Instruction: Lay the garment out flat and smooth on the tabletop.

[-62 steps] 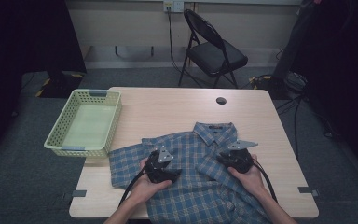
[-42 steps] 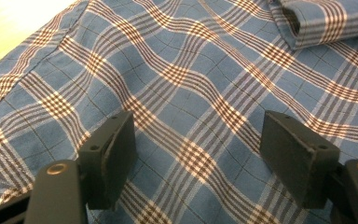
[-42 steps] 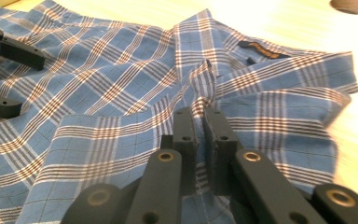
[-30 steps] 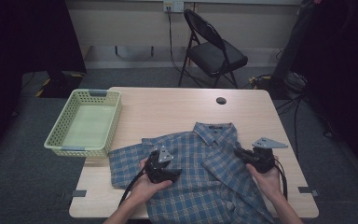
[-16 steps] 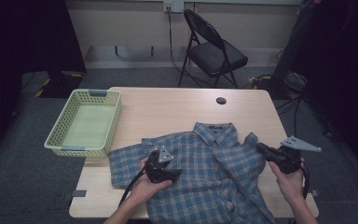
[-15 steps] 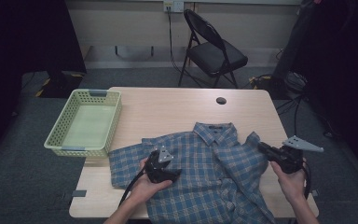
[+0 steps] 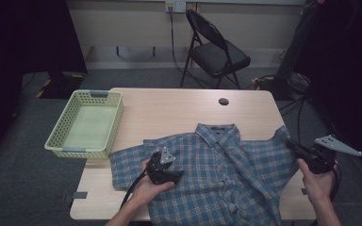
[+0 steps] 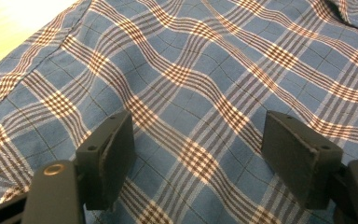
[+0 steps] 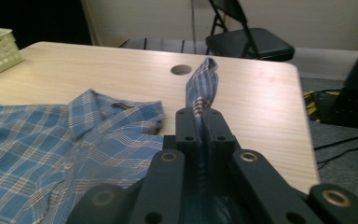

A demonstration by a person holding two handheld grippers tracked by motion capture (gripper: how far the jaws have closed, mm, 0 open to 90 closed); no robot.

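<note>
A blue plaid shirt lies spread front-up on the wooden table, collar toward the far side. My left gripper rests on the shirt's left chest; its jaws stand wide open over the flat cloth. My right gripper is past the table's right edge, shut on the shirt's right sleeve, which it holds stretched out to the right. In the right gripper view the sleeve end sticks up between the pressed jaws, at my right gripper.
A pale green plastic basket stands at the table's left edge. A round cable hole is in the tabletop's far right. A black folding chair stands behind the table. Cables lie on the floor at right.
My right gripper has pulled the sleeve outward to the right, from over the shirt's body to beyond the table edge, unfolding it. The left gripper has stayed put on the shirt.
</note>
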